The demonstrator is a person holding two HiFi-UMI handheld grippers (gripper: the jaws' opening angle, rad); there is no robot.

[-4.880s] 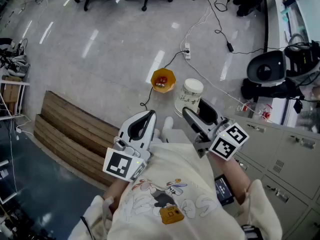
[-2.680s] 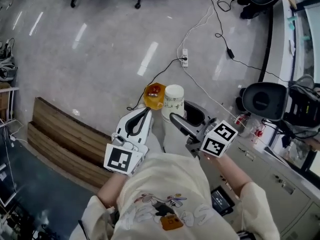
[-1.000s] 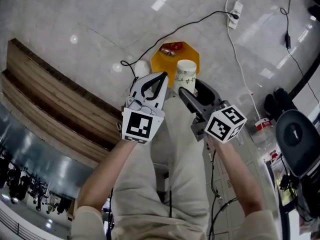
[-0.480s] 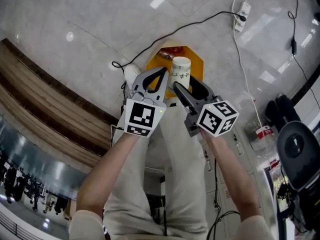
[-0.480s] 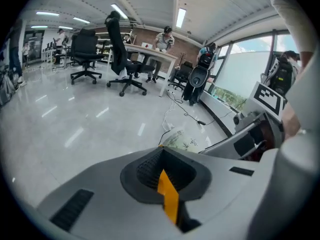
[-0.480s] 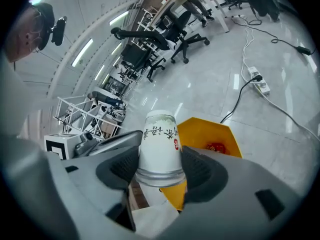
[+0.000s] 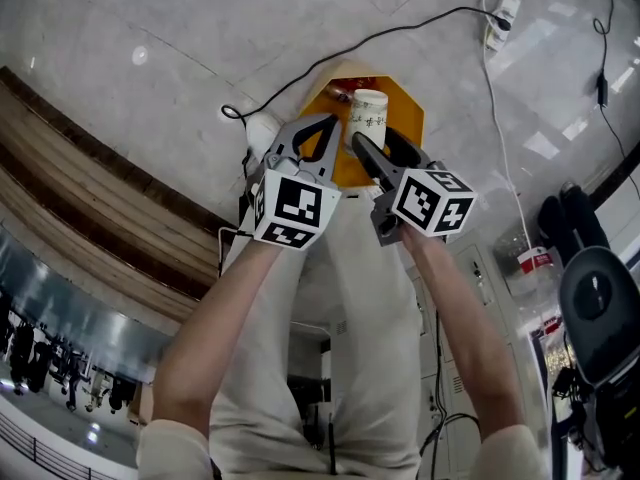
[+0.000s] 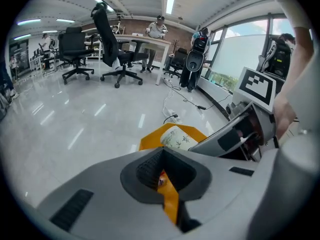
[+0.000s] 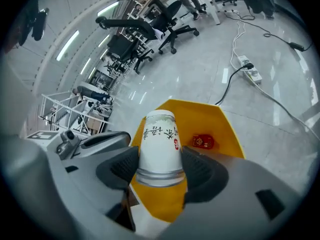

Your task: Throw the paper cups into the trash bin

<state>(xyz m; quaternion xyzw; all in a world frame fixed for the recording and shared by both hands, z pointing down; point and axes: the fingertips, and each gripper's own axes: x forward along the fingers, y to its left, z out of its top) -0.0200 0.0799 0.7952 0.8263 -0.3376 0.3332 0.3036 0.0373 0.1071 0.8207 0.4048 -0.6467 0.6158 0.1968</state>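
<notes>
Paper cup (image 7: 368,118): clamped between the jaws of your right gripper (image 7: 372,140), above the open mouth of the yellow trash bin (image 7: 408,118) on the floor. A red packet (image 9: 203,141) lies inside the bin. A power strip (image 7: 500,13) and its cable trail just beyond; nothing stands between cup and bin. The cup's long axis runs along the jaws, pointing away from you; which end is the rim I cannot tell. Your left gripper (image 7: 315,133) is alongside, jaws closed and empty. Half a second ago the cup sat nearer the bin's near edge.
</notes>
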